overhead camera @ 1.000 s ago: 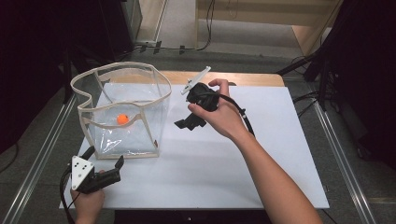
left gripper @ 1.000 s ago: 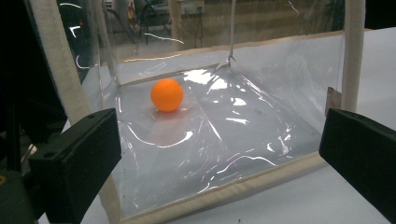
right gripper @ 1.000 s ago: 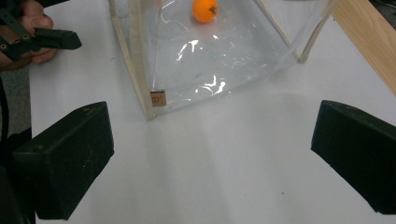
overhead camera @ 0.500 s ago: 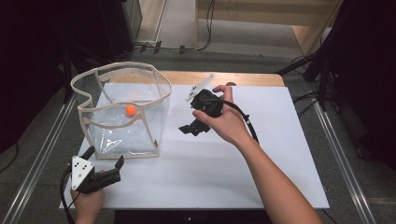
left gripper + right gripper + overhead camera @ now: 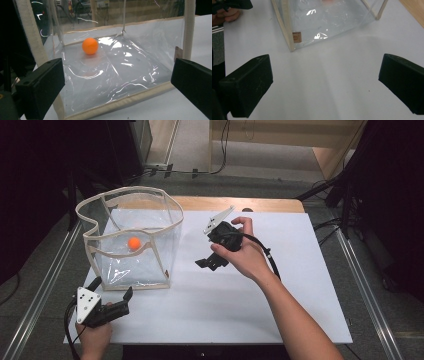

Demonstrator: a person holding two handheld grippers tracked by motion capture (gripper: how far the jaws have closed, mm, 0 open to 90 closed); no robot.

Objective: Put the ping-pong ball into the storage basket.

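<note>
On the white counter [image 5: 300, 285] stands a clear bag [image 5: 131, 240] with cream trim, upright, mouth open, at the left rear. Right tool [image 5: 212, 261] hovers just right of the bag, jaws spread wide, nothing between them. Left tool [image 5: 112, 302] rests at the near left edge, jaws likewise released, facing the bag. Inside the bag sits an orange ball [image 5: 90, 46].

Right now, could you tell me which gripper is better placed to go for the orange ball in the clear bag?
Probably the left gripper: it sits open beside the clear bag, facing the orange ball through the wall. The right gripper, also open, hangs farther away over bare table.
</note>
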